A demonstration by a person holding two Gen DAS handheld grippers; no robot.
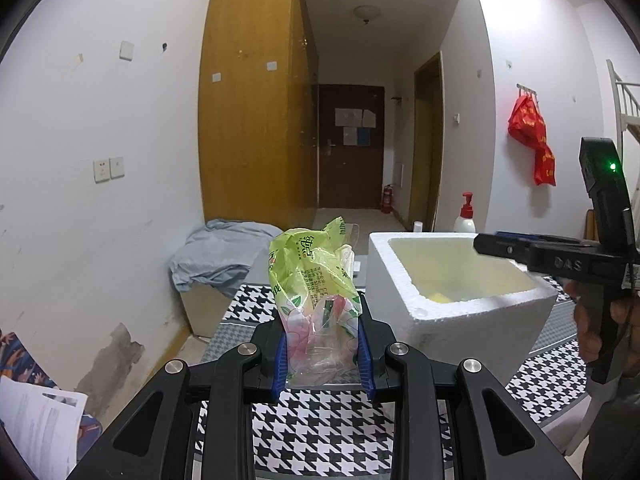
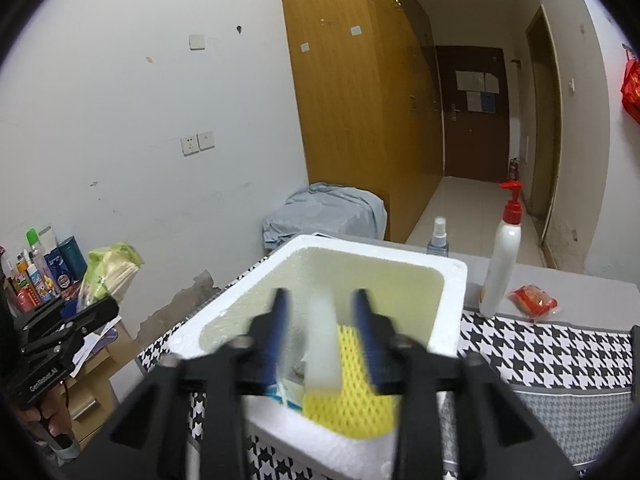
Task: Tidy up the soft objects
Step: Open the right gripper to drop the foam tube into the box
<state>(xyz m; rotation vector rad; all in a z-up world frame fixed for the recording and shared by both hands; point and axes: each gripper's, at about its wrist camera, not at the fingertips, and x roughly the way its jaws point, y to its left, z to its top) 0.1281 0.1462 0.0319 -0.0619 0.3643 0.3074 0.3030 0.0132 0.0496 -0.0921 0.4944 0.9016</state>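
Observation:
My left gripper (image 1: 323,350) is shut on a green and clear plastic bag (image 1: 316,292) and holds it upright above the houndstooth cloth, left of the white foam box (image 1: 448,320). In the right wrist view the left gripper (image 2: 86,312) with the bag (image 2: 108,272) shows at the far left. My right gripper (image 2: 322,332) is open above the foam box (image 2: 248,320). A white soft strip (image 2: 323,348) hangs blurred between its fingers without touching them. A yellow mesh sheet (image 2: 356,404) lies inside the box. In the left wrist view the right gripper (image 1: 504,249) is over the box's right side.
A white pump bottle (image 2: 502,264), a small spray bottle (image 2: 438,238) and a red packet (image 2: 534,302) stand behind the box. A blue-grey cloth (image 1: 218,258) covers a low cabinet by the wall. Toiletries (image 2: 40,272) crowd a shelf at the left. Papers (image 1: 36,424) lie low left.

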